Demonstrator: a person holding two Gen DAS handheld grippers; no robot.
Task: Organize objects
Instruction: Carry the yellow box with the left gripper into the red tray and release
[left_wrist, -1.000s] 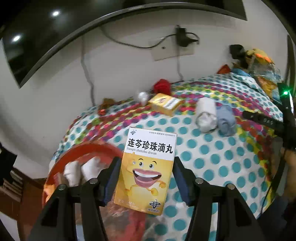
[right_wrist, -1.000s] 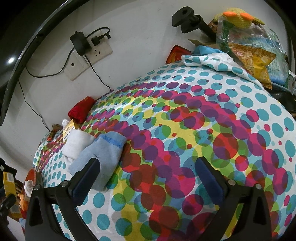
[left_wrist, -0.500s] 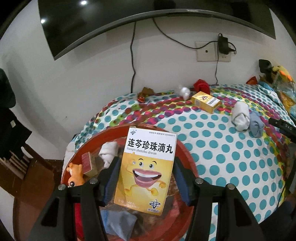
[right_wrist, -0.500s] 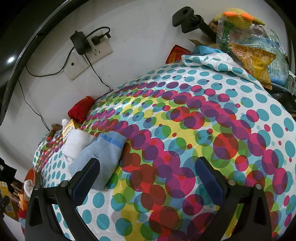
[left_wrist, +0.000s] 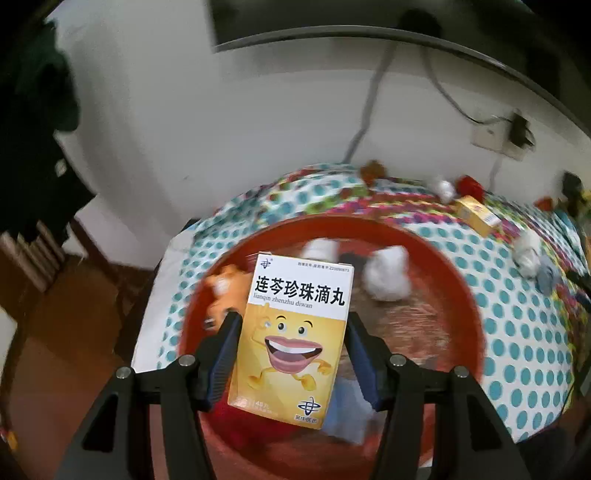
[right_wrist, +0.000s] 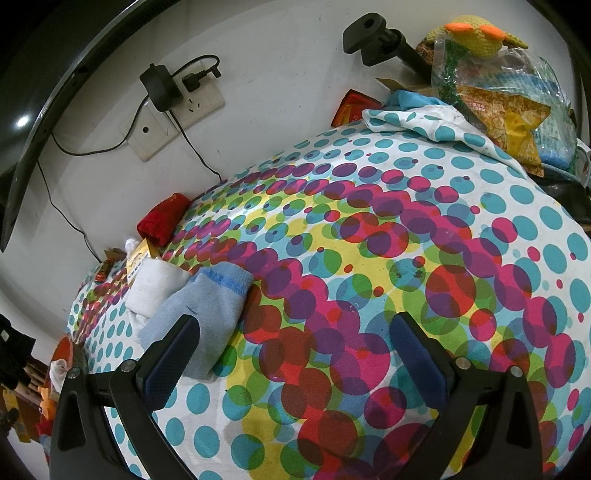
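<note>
1. Across both views a dotted cloth covers the surface, with teal, pink, yellow and green spots; it reaches back to a white wall.
2. On the cloth in the left wrist view sits a round red tray, blurred. Inside it lie two white bundles, an orange toy, and red and blue cloth pieces near the front edge, partly hidden.
3. Held above the tray is a medicine box, white on top with Chinese writing, yellow below with a smiling cartoon face. It stands upright, tipped slightly to the right.
4. The left gripper has its fingers clenched on the two narrow sides of the medicine box, pads touching it.
5. The right gripper hangs over bare cloth with its fingers spread wide and nothing between them.
6. Just beyond its left finger lies a light blue sock, touching a white rolled sock beside it.
7. Farther back near the wall are a second yellow box, partly hidden by the white sock, and a red folded cloth.
8. At the far right corner sits a pile of plastic bags with a yellow knitted toy on top.
9. A wall socket holds a black charger.
</note>
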